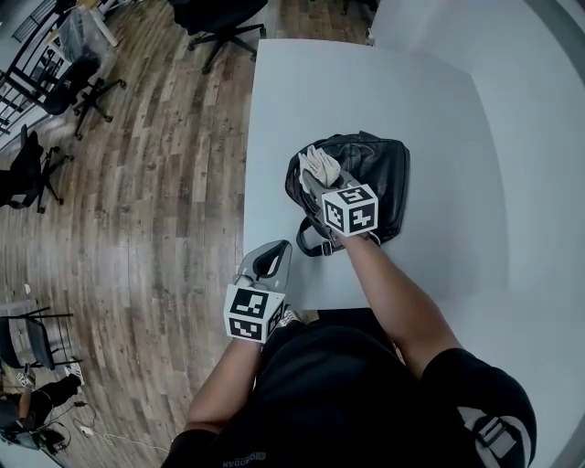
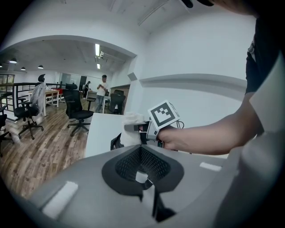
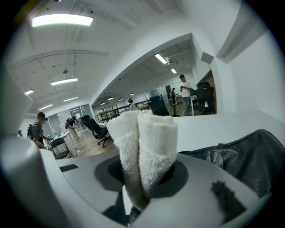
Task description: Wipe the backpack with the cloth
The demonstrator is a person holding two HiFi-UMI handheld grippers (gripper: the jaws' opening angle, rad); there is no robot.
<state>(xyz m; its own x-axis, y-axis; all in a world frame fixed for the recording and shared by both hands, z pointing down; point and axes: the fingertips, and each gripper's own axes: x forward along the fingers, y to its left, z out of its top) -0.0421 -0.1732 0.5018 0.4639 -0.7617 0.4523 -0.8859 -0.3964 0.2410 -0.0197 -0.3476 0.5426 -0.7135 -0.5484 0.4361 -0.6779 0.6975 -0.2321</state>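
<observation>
A black leather backpack [image 1: 375,178] lies on the white table [image 1: 366,82]. My right gripper [image 1: 315,183] is shut on a rolled white cloth [image 1: 320,164] and hovers over the bag's left end. In the right gripper view the cloth [image 3: 144,147] stands up between the jaws, with the backpack [image 3: 242,158] to the right. My left gripper [image 1: 268,263] hangs at the table's near left edge, jaws together and empty. The left gripper view shows the right gripper [image 2: 132,128], the cloth [image 2: 132,136] and a bit of the backpack [image 2: 116,142] beyond.
A black office chair [image 1: 219,23] stands beyond the table's far edge. More chairs [image 1: 64,82] are on the wood floor at left. A white wall [image 1: 539,137] curves along the table's right side. People stand far off in the office.
</observation>
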